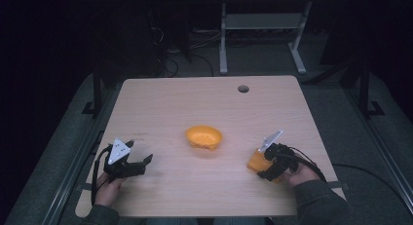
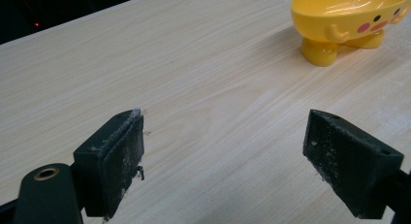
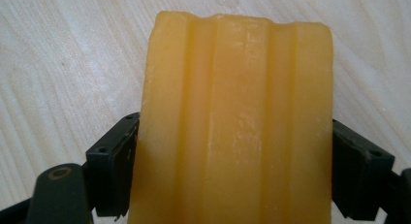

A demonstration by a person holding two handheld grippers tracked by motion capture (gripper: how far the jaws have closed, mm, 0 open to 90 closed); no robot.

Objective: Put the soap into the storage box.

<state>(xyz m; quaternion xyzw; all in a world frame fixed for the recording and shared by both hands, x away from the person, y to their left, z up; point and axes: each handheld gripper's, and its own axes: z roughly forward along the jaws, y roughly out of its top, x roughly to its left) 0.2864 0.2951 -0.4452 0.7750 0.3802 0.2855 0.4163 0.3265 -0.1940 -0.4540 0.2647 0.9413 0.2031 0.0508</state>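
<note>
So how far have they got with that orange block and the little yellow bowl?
Done: the right gripper has its jaws shut on the ridged orange block, near the table's right front. In hand: the block is held, apart from the yellow footed bowl at the table's middle. Left: probably carrying it to the bowl, which looks empty, and letting go. The left gripper waits open, holding nothing.

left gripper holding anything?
No. In the left gripper view, the left gripper stands wide open with only bare table between its jaws.
</note>
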